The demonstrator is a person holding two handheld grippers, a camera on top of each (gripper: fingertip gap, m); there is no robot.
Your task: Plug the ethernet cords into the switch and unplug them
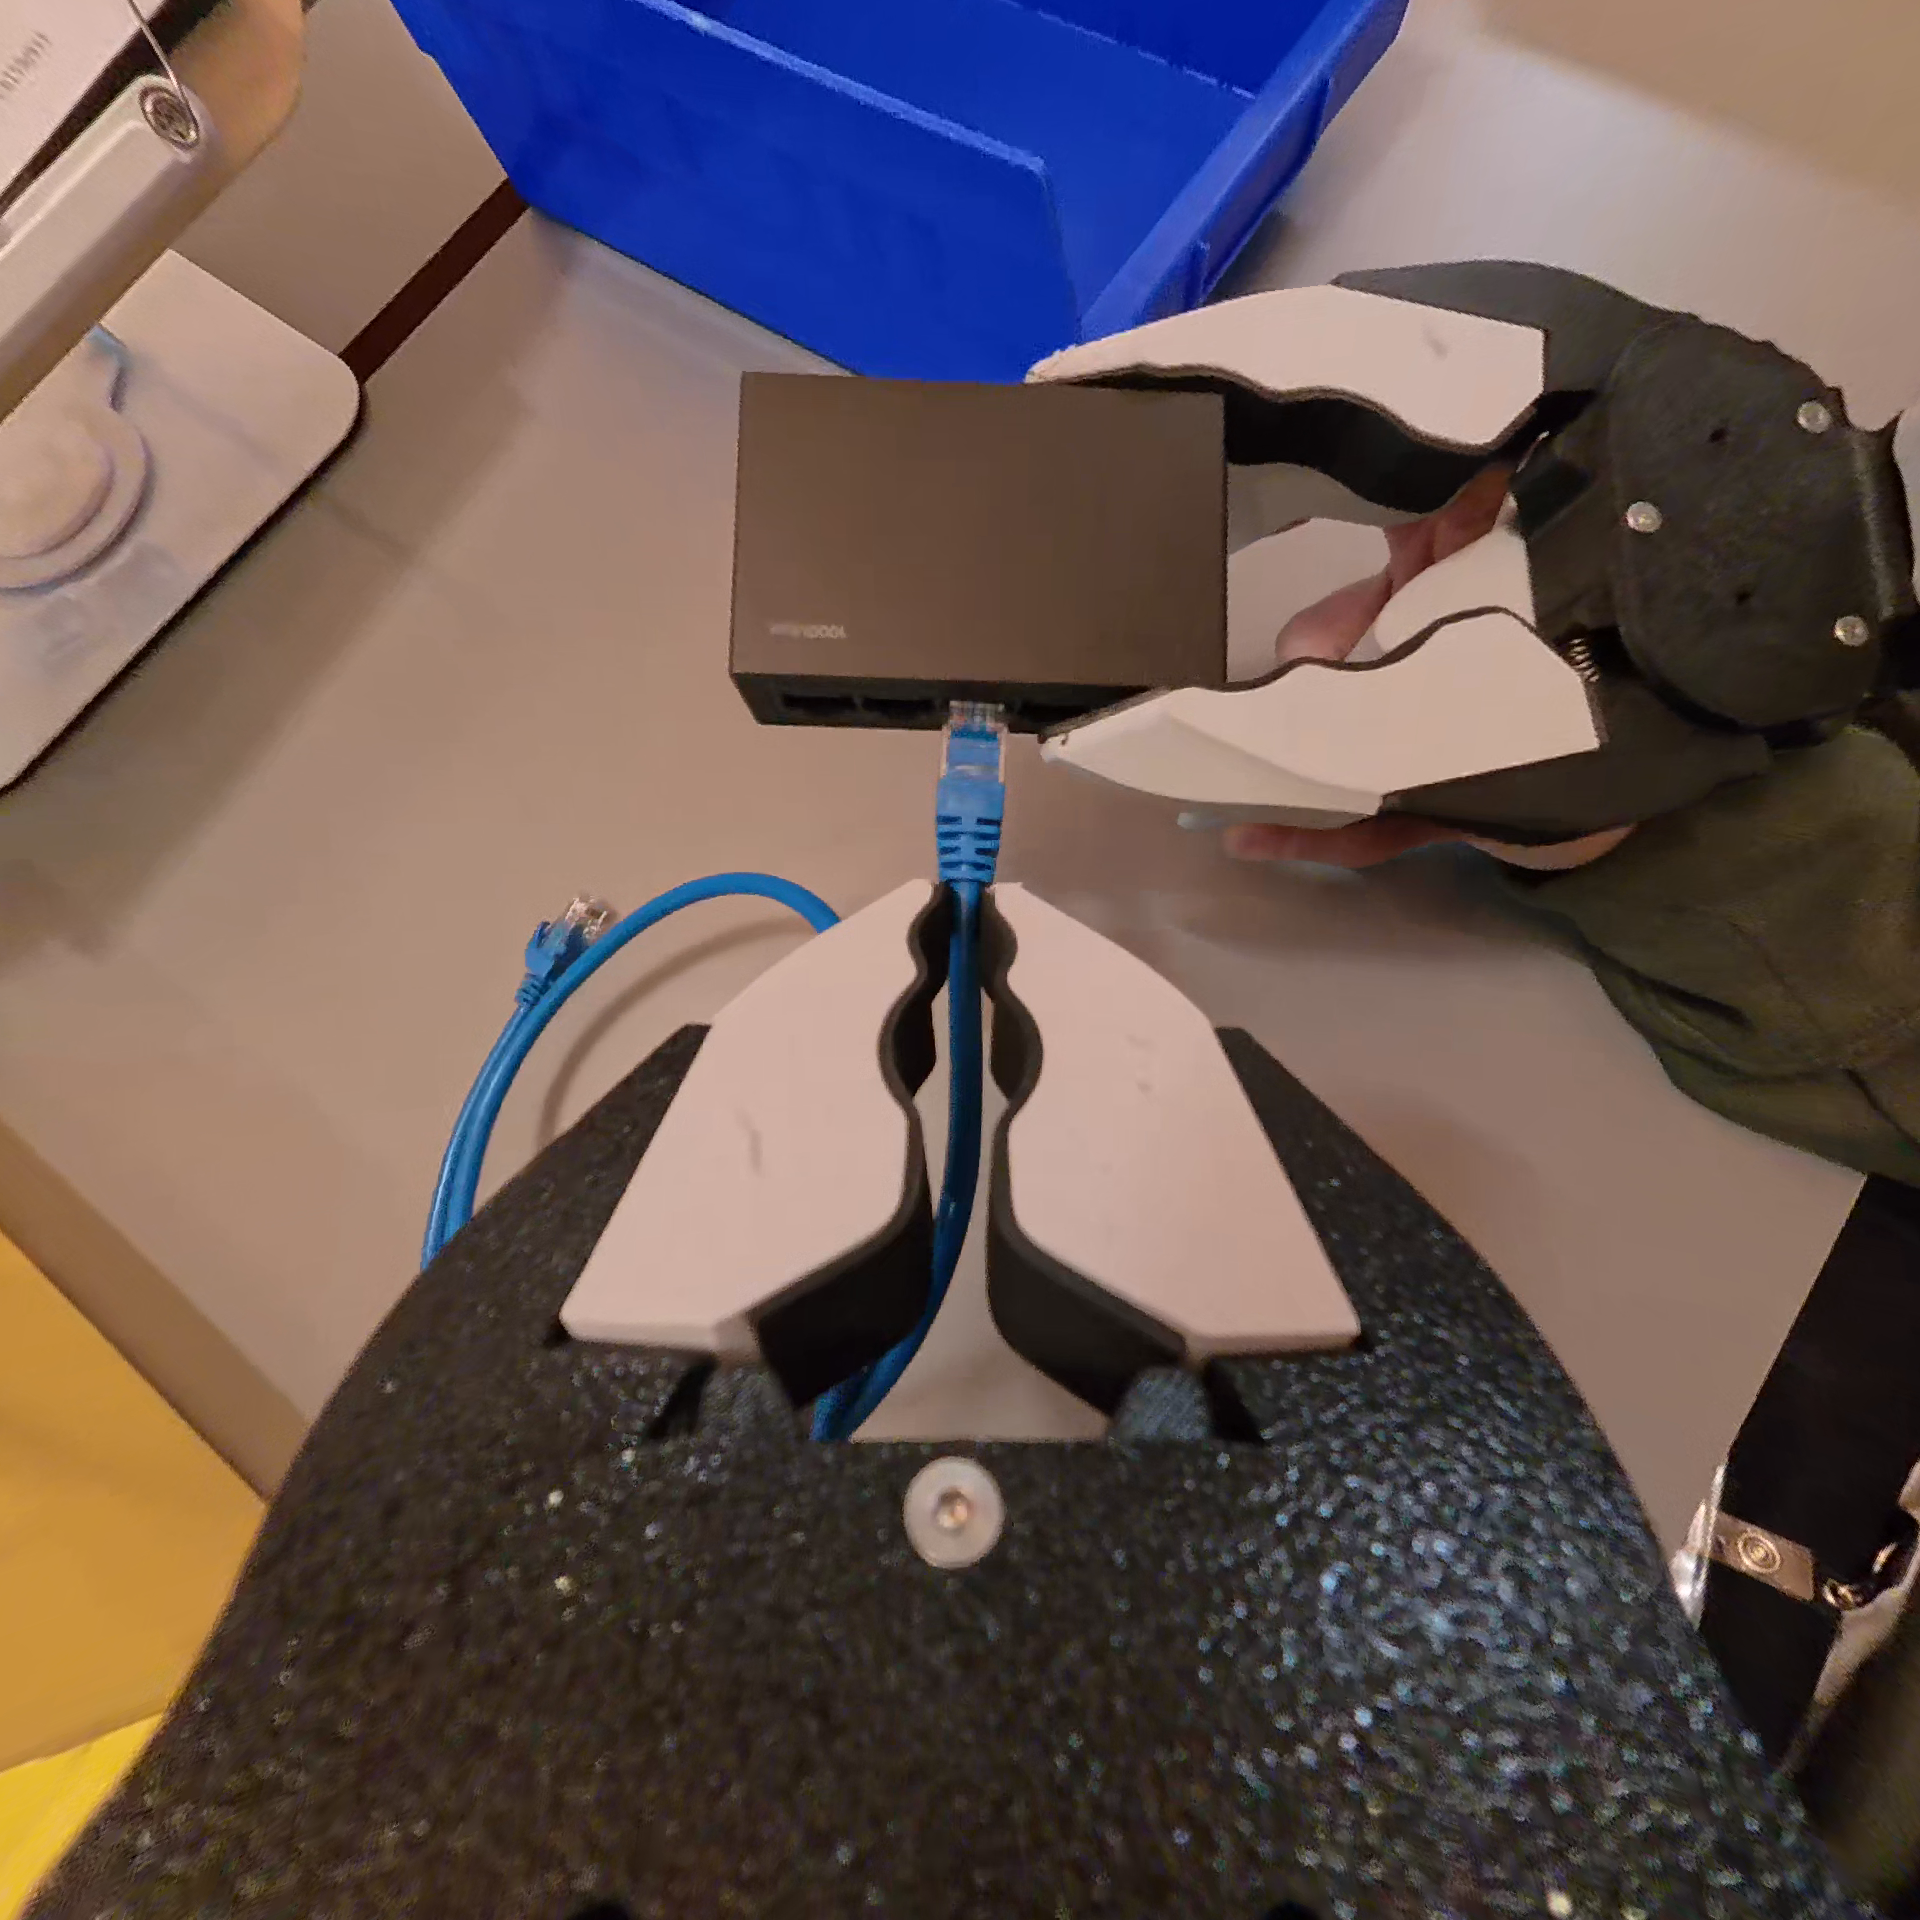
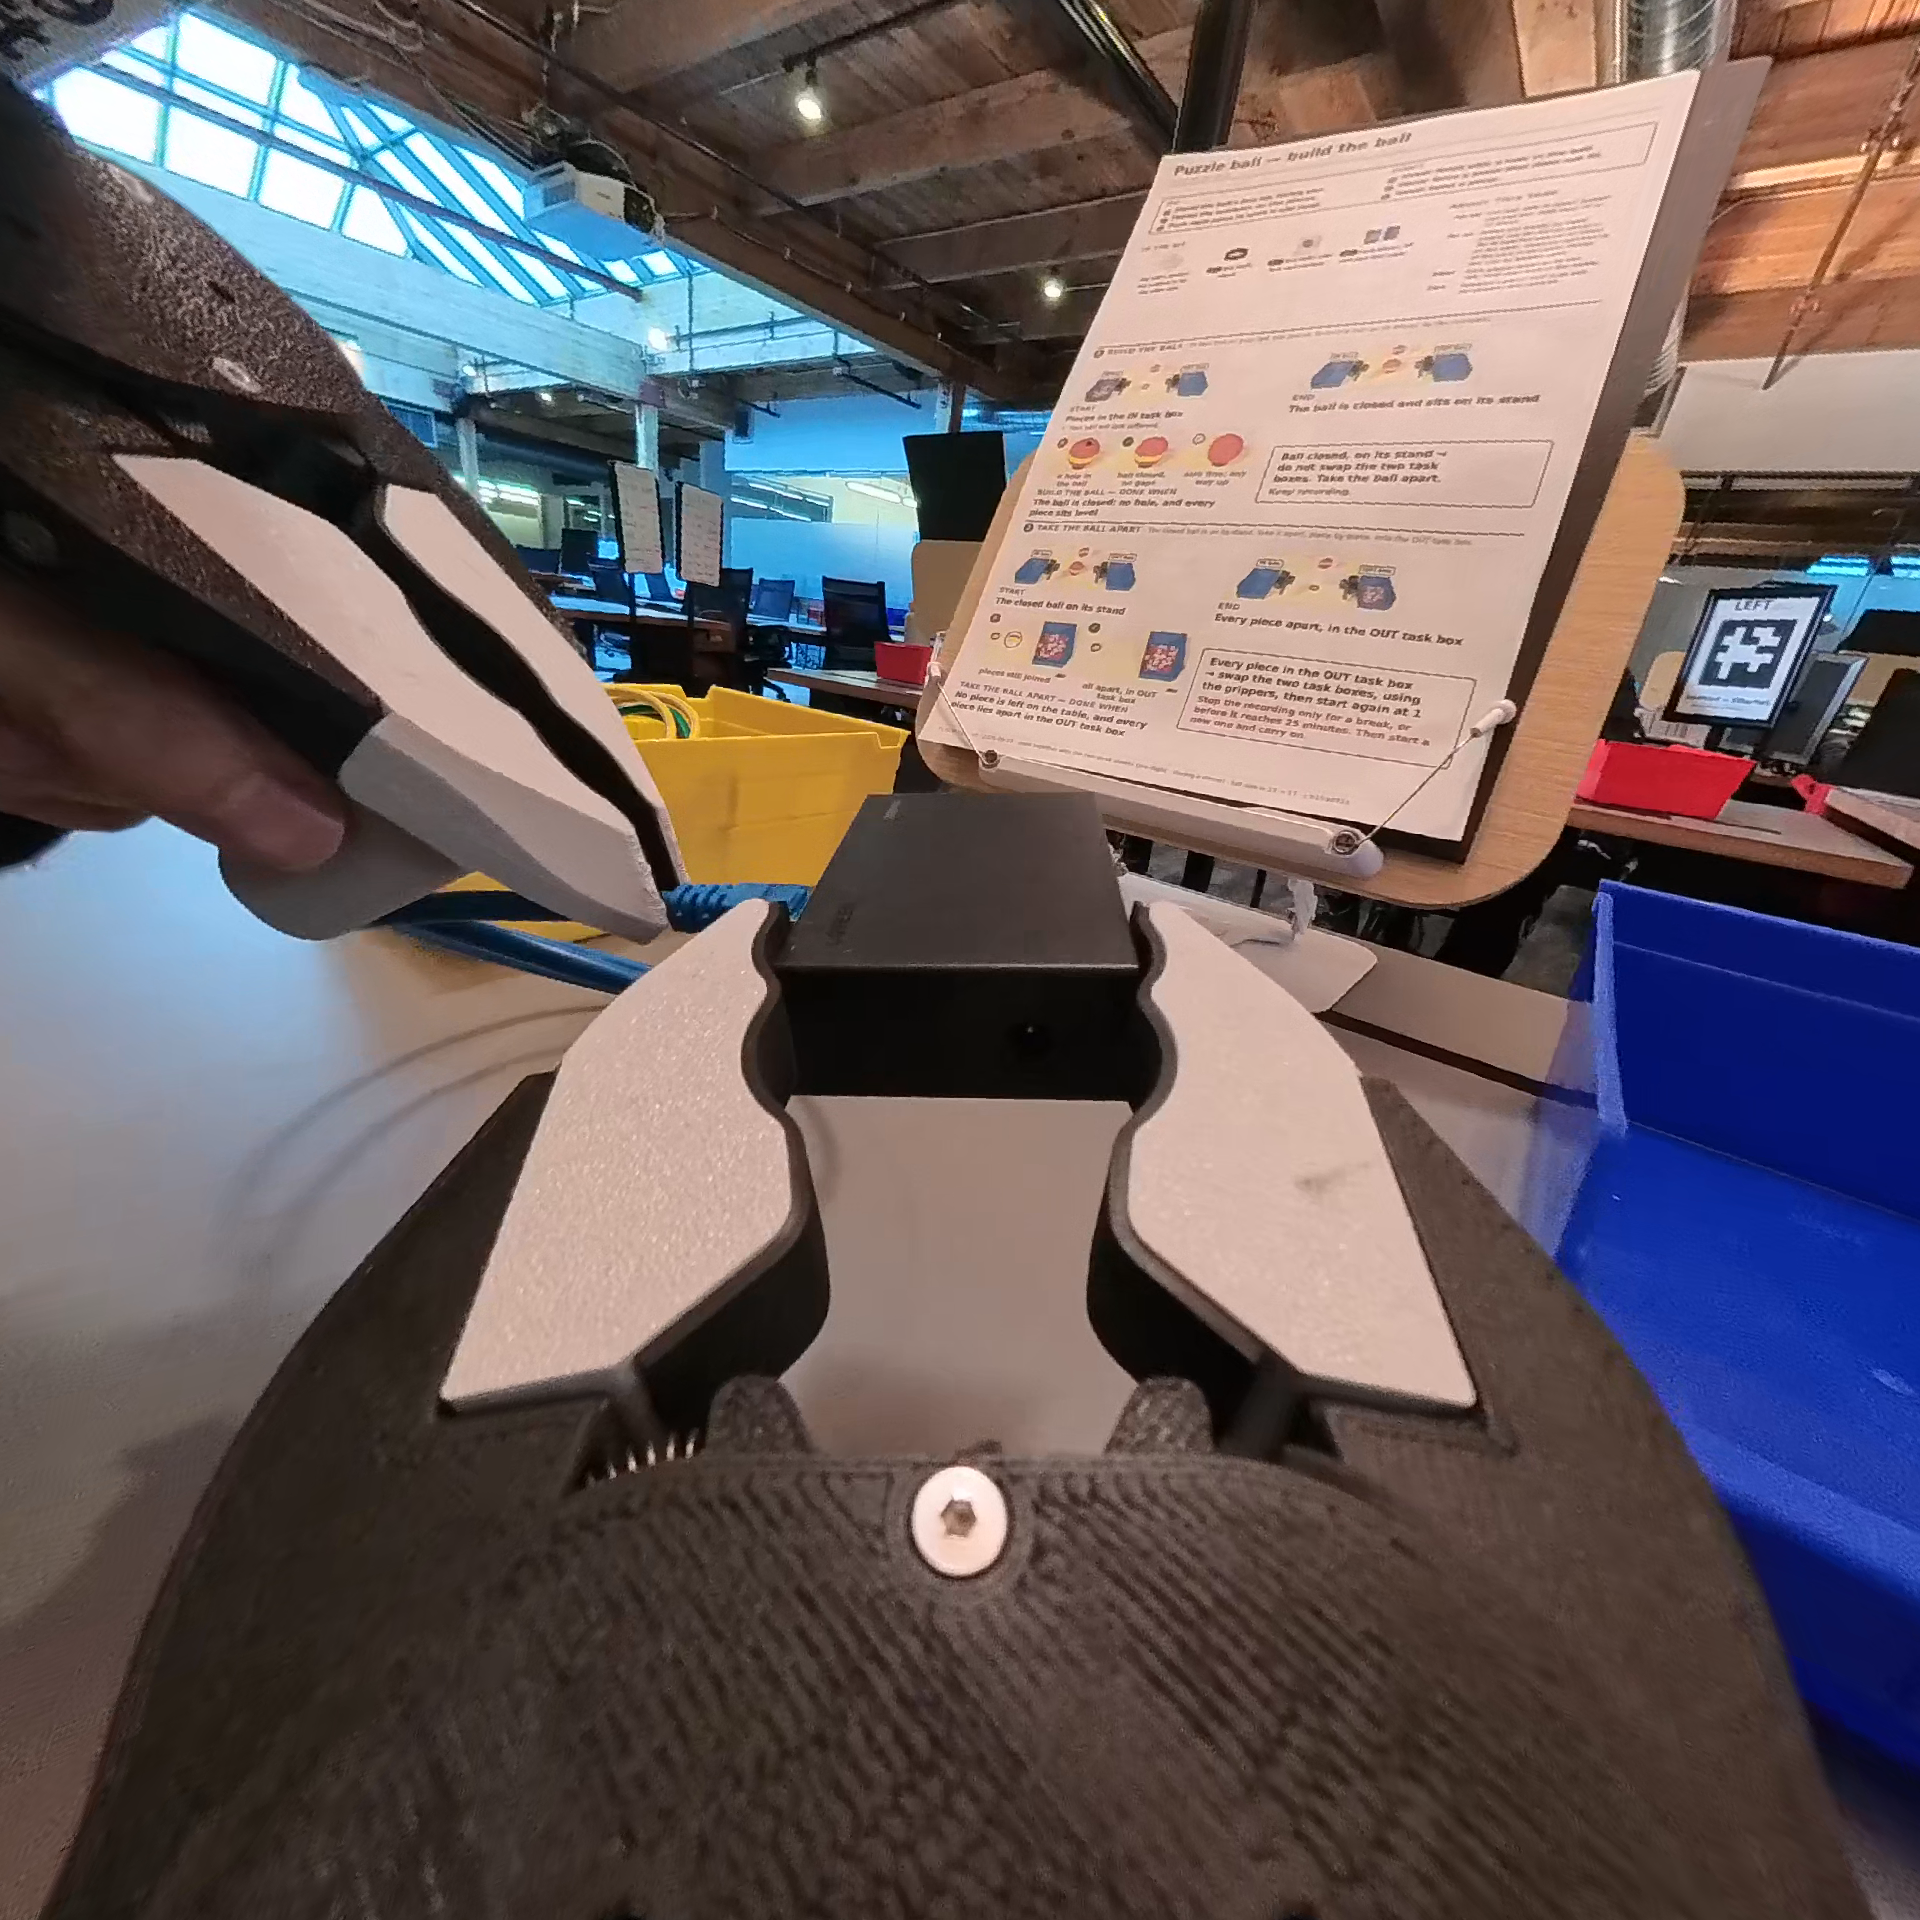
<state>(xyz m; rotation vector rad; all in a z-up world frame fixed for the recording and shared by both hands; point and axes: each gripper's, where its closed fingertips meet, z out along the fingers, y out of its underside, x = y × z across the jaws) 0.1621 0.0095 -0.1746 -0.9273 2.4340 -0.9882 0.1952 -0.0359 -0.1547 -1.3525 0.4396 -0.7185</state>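
Grey table [image 1: 436,665] bears switch [image 1: 977,520], blue bin [image 1: 831,156]

**Switch and cord**

Switch [image 1: 977,530]: flat black box, lying level on the grey tabletop [image 1: 436,727], port row along one long side.

Cord [image 1: 961,1091]: blue ethernet, one clear plug [image 1: 975,732] at a middle port, slack looping on the tabletop, second plug [image 1: 566,930] lying free beside the loop.

Switch on the table, held from the side, cord at its front

The switch [image 1: 977,530] sits on the table [image 1: 436,748]; the bin [image 1: 883,177] lies behind it, the right gripper [image 1: 1049,551] astride its right end, the cord [image 1: 971,800] entering its front.
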